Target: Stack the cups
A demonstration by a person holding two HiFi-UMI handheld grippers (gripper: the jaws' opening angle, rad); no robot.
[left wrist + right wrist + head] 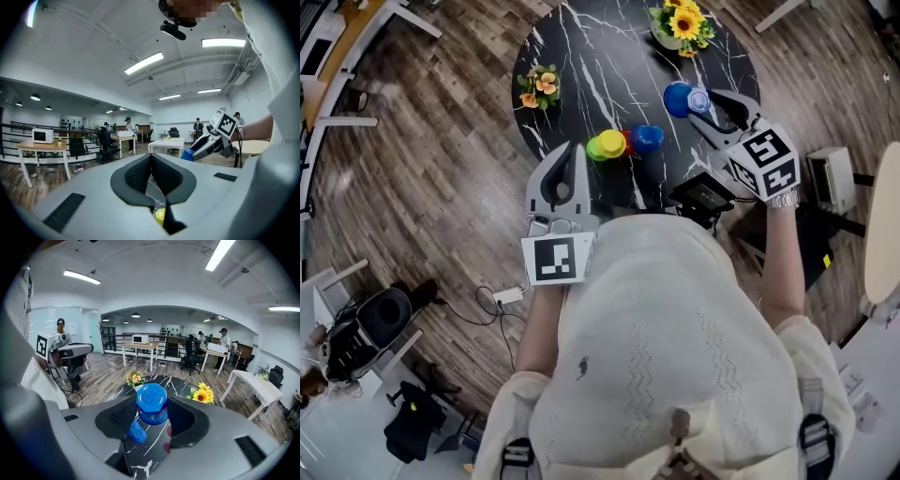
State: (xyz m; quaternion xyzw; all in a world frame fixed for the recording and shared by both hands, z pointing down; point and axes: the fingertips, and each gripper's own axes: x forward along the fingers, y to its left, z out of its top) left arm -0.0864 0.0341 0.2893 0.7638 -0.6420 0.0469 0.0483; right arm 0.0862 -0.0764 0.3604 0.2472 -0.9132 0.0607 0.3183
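**Head view:** left gripper (pixel 572 157), lower centre-left, jaws fully closed, empty. Right gripper (pixel 705 105), upper right, jaws wide, clamped on blue cup (pixel 678 98) over marble tabletop (pixel 581 56). Multicoloured cup stack (pixel 607 145) and second blue cup (pixel 647 138) stand at centre.

**Left gripper view:** jaws meet, nothing between.

**Right gripper view:** blue cup at centre, gripped by its sidewall. Judged light, rigid, slick plastic; best held across the wall.

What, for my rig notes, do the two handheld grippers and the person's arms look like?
Both the left gripper and the right gripper are pale grey plastic with black textured pads; each carries a white cube printed with black square markers. The person wears a cream knitted top with loose sleeves and a metal watch on the right wrist.
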